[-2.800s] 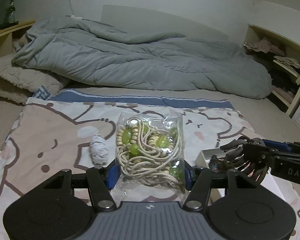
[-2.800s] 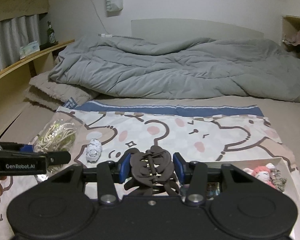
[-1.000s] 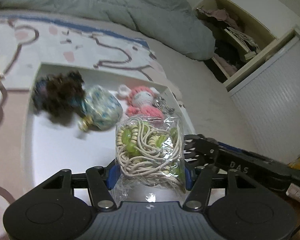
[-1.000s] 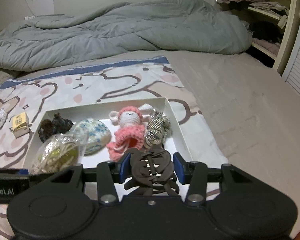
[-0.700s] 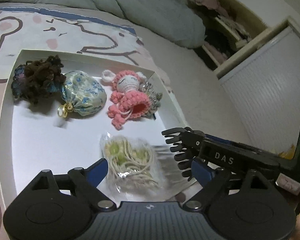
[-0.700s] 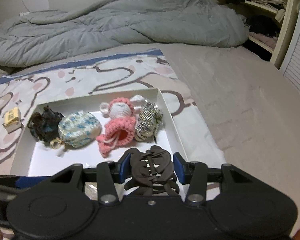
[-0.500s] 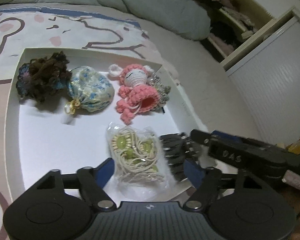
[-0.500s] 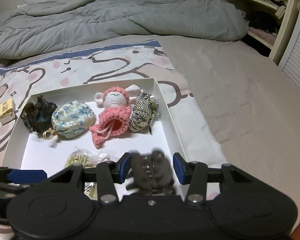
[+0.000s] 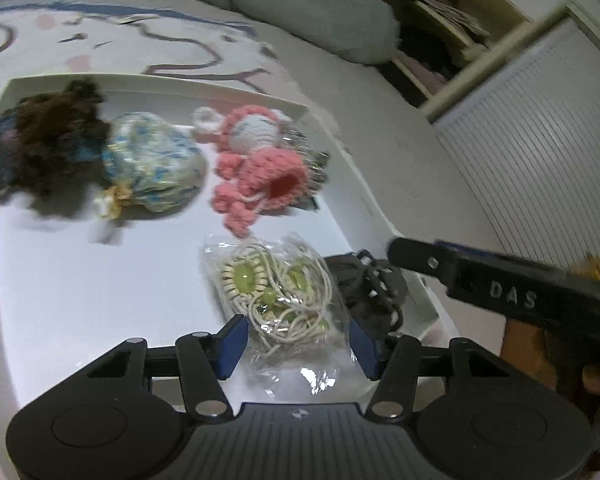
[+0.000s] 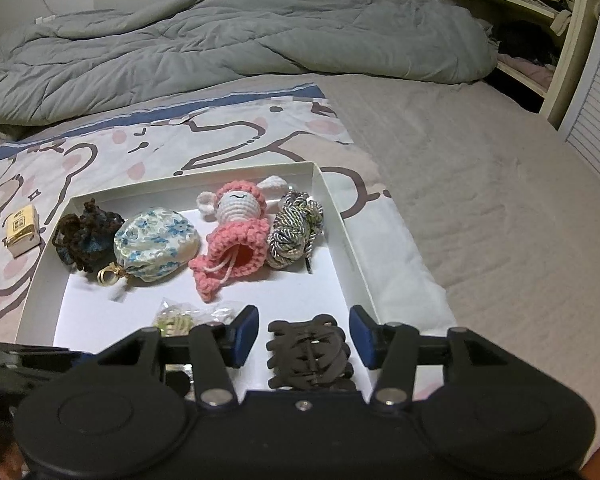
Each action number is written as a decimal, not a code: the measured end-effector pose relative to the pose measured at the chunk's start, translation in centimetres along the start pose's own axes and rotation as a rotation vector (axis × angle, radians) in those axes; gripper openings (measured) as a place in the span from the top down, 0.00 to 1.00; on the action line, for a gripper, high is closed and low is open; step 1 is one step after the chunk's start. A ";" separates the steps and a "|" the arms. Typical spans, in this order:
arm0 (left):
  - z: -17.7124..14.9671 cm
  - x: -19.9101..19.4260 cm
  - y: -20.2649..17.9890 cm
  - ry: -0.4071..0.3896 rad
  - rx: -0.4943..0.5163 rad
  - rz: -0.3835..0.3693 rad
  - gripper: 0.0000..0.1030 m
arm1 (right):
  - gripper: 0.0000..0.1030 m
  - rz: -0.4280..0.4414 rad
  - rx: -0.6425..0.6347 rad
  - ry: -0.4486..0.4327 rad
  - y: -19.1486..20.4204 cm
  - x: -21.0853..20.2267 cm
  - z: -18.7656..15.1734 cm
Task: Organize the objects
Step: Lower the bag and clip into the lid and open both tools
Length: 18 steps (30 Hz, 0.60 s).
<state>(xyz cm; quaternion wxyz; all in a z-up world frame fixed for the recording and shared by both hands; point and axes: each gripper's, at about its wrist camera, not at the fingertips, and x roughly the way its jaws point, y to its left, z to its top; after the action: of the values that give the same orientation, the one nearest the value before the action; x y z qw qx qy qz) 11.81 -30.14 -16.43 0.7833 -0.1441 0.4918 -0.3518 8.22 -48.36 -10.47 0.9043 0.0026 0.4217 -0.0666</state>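
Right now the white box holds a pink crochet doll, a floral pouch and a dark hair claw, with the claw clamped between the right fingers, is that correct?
Not quite: the hair claw lies loose in the white box, between the opening right fingers without touching them, as the right wrist view shows. The rest is right.

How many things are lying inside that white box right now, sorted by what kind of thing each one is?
Soft pouches and crochet pieces: 3: dark brown crochet piece, blue floral pouch, pink crochet doll pouch
Cord bundles: 2: twisted rope bundle, bagged beaded cord
Hair clips: 1: dark claw clip
Total in the white box: 6
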 end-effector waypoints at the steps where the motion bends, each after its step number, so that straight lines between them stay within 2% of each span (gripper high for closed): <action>1: -0.1 0.2 -0.2 0.008 0.005 0.001 0.45 | 0.51 0.001 0.001 0.000 0.0 0.0 0.0; 9: 0.3 -0.2 -0.6 -0.004 0.042 0.015 0.45 | 0.51 0.002 0.004 0.004 0.2 0.0 0.0; 18: 1.3 -2.4 -0.5 -0.045 0.075 0.095 0.44 | 0.51 0.022 0.049 -0.027 -0.1 -1.0 0.3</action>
<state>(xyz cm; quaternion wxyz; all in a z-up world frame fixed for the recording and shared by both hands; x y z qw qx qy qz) 12.12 -28.96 -13.89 0.8147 -0.0991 0.4671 -0.3292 7.75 -48.38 -9.50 0.9101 0.0285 0.4079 -0.0669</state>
